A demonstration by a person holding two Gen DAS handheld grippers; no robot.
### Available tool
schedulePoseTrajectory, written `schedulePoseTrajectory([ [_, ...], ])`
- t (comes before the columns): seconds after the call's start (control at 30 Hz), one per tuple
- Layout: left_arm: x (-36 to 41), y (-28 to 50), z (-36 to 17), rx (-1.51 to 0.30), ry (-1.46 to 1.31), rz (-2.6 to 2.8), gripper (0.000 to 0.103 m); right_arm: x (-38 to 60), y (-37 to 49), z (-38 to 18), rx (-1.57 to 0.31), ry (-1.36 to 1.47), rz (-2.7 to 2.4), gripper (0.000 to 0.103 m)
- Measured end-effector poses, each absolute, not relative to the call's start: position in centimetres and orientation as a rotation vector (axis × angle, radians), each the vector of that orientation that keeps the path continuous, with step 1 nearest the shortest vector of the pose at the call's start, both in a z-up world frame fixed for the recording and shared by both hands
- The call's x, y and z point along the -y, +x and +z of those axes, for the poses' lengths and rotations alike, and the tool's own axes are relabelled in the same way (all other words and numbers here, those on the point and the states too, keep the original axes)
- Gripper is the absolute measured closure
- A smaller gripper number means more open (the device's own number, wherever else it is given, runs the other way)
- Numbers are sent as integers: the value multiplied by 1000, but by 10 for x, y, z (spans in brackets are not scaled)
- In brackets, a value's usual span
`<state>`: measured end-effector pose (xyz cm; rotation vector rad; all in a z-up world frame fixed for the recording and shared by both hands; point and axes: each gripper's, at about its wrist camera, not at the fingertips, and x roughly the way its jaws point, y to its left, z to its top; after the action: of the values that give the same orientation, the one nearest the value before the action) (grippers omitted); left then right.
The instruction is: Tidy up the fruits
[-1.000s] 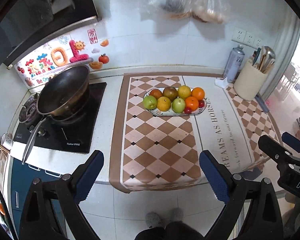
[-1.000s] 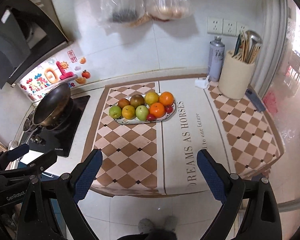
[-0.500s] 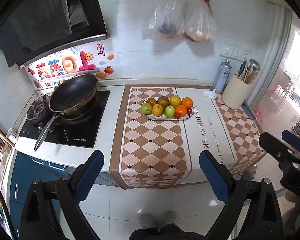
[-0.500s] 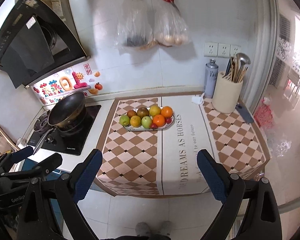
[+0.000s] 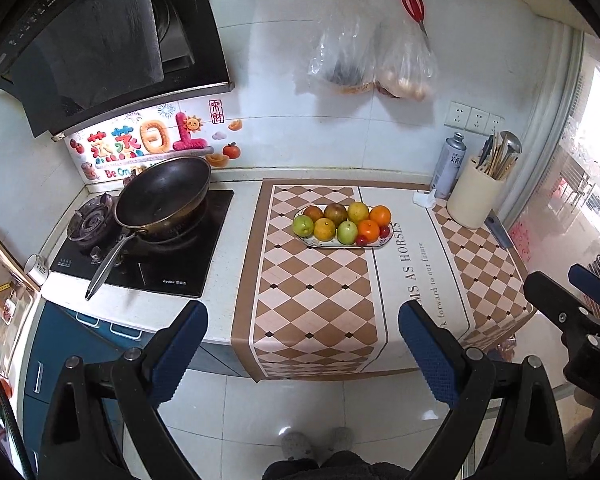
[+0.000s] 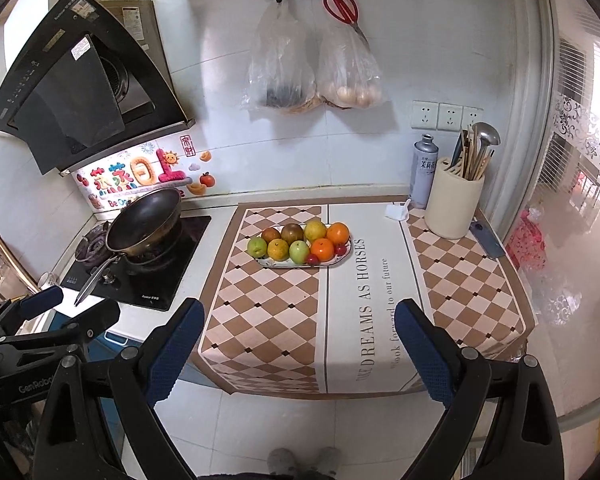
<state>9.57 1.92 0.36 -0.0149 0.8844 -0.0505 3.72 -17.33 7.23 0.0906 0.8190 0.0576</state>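
Observation:
An oval white plate [image 5: 305, 241] [image 6: 277, 265] sits on the checkered mat [image 5: 312, 292] [image 6: 268, 312] in the middle of the counter. On it lie several fruits: green apples [image 5: 303, 225] [image 6: 299, 251], oranges [image 5: 379, 216] [image 6: 337, 233], brownish fruits [image 5: 335, 213] and small red ones [image 6: 312, 259]. My left gripper [image 5: 303, 354] is open and empty, well back from the counter above the floor. My right gripper [image 6: 299, 354] is also open and empty, equally far from the plate.
A black wok [image 5: 162, 196] rests on the stove [image 5: 148, 260] at the left. A utensil holder [image 6: 454, 208] and a spray can [image 6: 423, 172] stand at the back right. Plastic bags [image 6: 312, 72] and red scissors hang on the wall. The person's slippered feet [image 5: 316, 446] show below.
Both grippers have pulled back and up from the counter, so the plate looks smaller and farther. Both stay open and empty.

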Motion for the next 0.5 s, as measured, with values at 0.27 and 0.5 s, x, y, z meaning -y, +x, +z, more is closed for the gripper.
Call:
schedulePoseTrajectory([
  [0.27, -22, 96, 0, -897, -17, -54, 5, 173, 46, 64, -831, 101, 58, 5],
  [0.5, -25, 108, -7, -896, -21, -49, 0, 175, 67, 53, -831, 108, 37, 2],
])
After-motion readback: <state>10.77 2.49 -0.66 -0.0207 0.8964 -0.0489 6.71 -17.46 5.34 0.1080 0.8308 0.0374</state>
